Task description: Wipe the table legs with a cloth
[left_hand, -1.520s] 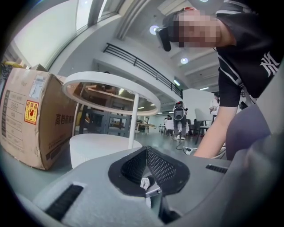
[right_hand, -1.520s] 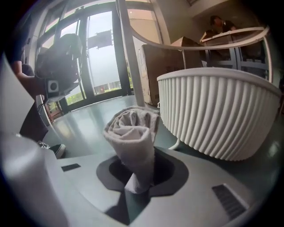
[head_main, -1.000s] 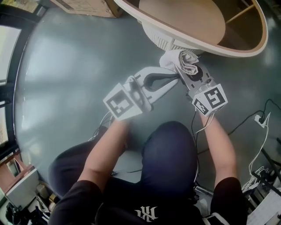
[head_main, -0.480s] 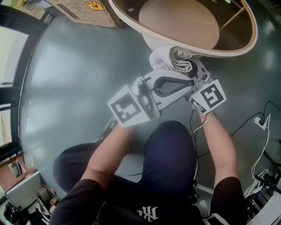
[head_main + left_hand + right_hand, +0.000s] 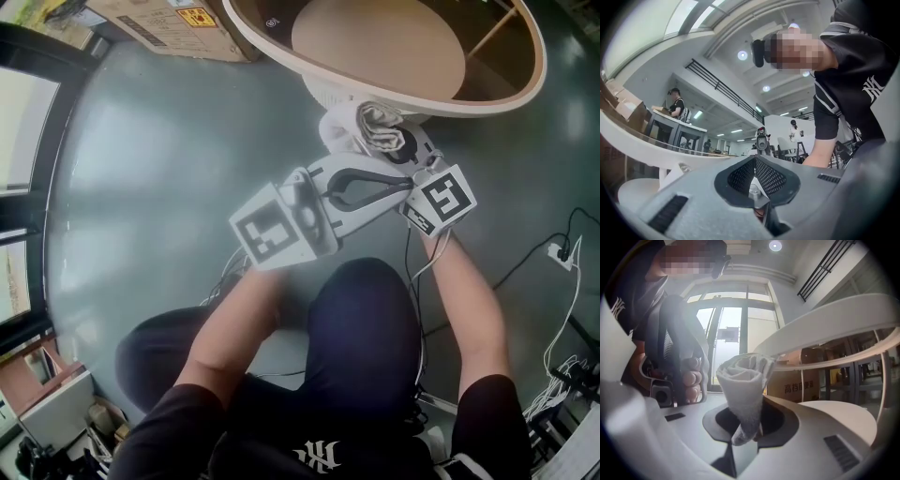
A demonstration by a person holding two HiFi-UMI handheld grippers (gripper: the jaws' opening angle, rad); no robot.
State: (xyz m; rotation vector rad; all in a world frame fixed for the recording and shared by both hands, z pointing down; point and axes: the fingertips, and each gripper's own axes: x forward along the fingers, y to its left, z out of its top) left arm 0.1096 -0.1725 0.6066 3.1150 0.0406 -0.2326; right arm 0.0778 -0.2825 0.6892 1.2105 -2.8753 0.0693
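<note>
Crouching person: low on the smooth grey floor [image 5: 141, 187] in a black short-sleeved top and dark trousers, a hand-held gripper in each hand, both reaching forward under a table.
Far left: tall windows [image 5: 19, 141] with dark frames along the floor's edge.
Upper left: a brown cardboard box [image 5: 159, 23] with a yellow label, on the floor just beside the table.
Left gripper [image 5: 405, 185]: a grey two-jaw tool carrying a white cube with black square markers. Its jaws are pressed together at the tips with nothing between them; its own view shows the dark mesh pads [image 5: 768, 176] meeting. The tips lie just beside the right gripper.
Left hand [image 5: 689, 376]: fingers wrapped round the left gripper's handle, as seen from the right gripper view.
Cloth: a white cloth [image 5: 380, 127], rolled into a loose bundle, sits at the white ribbed table base [image 5: 323, 94] under the tabletop's near edge. I cannot tell whether it touches the base.
Right gripper [image 5: 398, 150]: a pale two-jaw tool with its own marker cube, jaws clamped on the cloth's lower end, so the roll [image 5: 743, 390] stands up out of them like a cone.
Table: a round tabletop [image 5: 375, 42], beige wood with a pale rim, overhanging both grippers.
Far right: black and white cables [image 5: 553, 253] trailing across the floor.
</note>
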